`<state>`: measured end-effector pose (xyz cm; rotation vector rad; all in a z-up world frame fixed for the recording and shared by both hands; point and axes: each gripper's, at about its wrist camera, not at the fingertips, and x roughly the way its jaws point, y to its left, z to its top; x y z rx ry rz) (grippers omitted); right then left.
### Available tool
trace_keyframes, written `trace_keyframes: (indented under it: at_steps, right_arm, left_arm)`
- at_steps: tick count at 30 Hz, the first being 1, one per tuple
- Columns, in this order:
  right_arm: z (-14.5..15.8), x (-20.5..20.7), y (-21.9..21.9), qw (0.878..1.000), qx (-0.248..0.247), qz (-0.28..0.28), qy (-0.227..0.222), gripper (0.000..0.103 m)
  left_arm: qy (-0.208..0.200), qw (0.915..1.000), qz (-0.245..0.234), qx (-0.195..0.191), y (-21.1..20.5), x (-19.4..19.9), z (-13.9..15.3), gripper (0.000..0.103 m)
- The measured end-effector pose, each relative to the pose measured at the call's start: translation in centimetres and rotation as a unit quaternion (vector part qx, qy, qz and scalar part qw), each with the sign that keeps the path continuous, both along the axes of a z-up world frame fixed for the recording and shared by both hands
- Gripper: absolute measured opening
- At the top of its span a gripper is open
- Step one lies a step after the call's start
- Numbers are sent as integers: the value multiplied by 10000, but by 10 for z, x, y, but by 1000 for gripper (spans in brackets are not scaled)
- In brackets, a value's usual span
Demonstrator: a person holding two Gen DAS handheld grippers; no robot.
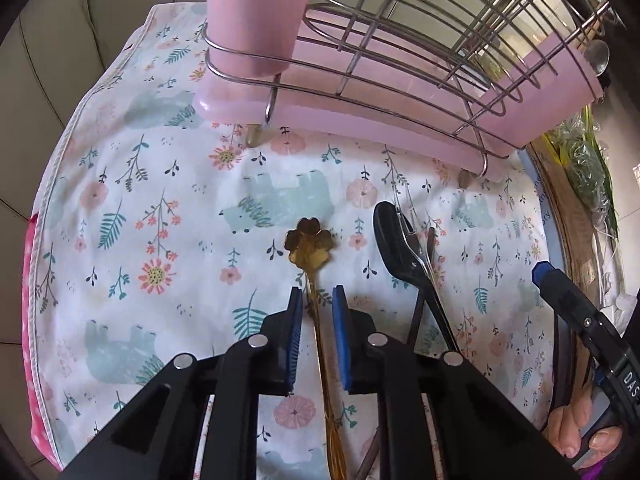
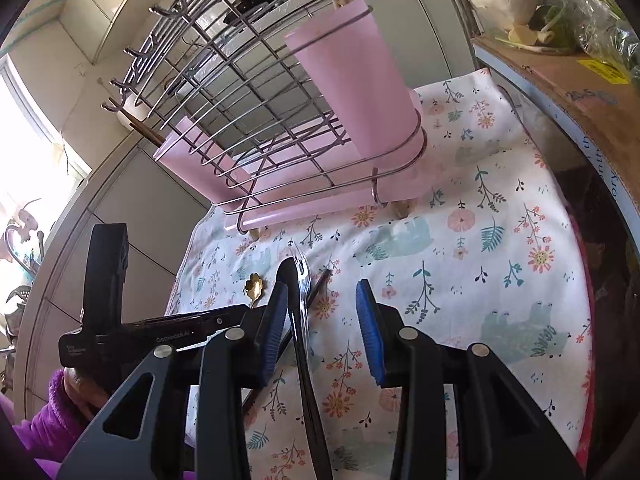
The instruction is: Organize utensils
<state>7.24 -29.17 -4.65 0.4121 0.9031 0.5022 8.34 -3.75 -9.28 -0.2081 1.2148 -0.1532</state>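
Utensils, loose lot, lay side by side on the floral cloth (image 1: 160, 184) in front of the rack, handles toward the person, presumably set out for sorting one at a time.

Wire rack (image 1: 420, 40), chromed, with a pink drip tray (image 1: 360, 120) beneath and a pink cup-shaped holder (image 1: 256, 20) clipped at one end; it stood at the far edge of the cloth, likely the destination for the lot. A second pink holder (image 2: 192, 148) at the other end already held chopsticks.

Cloth, white with flowers and pale animals, covered the counter; tiled wall and a bright window behind; a cardboard box (image 2: 580, 80) with bagged greens on one side.

Left gripper (image 1: 316, 300): fingers apart, straddling the handle just below the bowl, not yet closed on it, so apparently lined up for a pinch.

Right gripper (image 2: 324, 300): fingers wide apart, hovering over the dark utensils, holding nothing.

Black spoon (image 1: 394, 240), the larger piece, with a clear plastic fork (image 2: 300, 276) lying on top and a dark chopstick-like stick (image 2: 320, 284) beside them.

Gold spoon (image 1: 308, 240), small, flower-shaped bowl, nearest the rack's cup-holder end.
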Motion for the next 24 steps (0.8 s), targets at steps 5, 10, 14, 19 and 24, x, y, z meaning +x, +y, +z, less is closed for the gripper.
trace_keyframes:
  at_steps: [5, 10, 14, 19, 24]
  right_arm:
    - [-6, 4, 7, 9996, 51, 208, 166, 36]
    - [-16, 11, 21, 9969, 262, 542, 509, 24]
    - [-24, 23, 39, 9947, 139, 706, 728, 18]
    - [-46, 38, 53, 9902, -46, 572, 1275, 17]
    - [-53, 36, 56, 9875, 301, 571, 1437, 5]
  left_arm:
    - [-99, 9994, -32, 318, -9, 1, -2, 3]
    - [-173, 9995, 180, 196, 6, 1, 5, 2]
    - [-196, 9993, 290, 158, 19, -2, 7, 2]
    - [-146, 9994, 328, -2, 31, -5, 0, 2]
    - [-217, 9994, 283, -30, 29, -5, -3, 2]
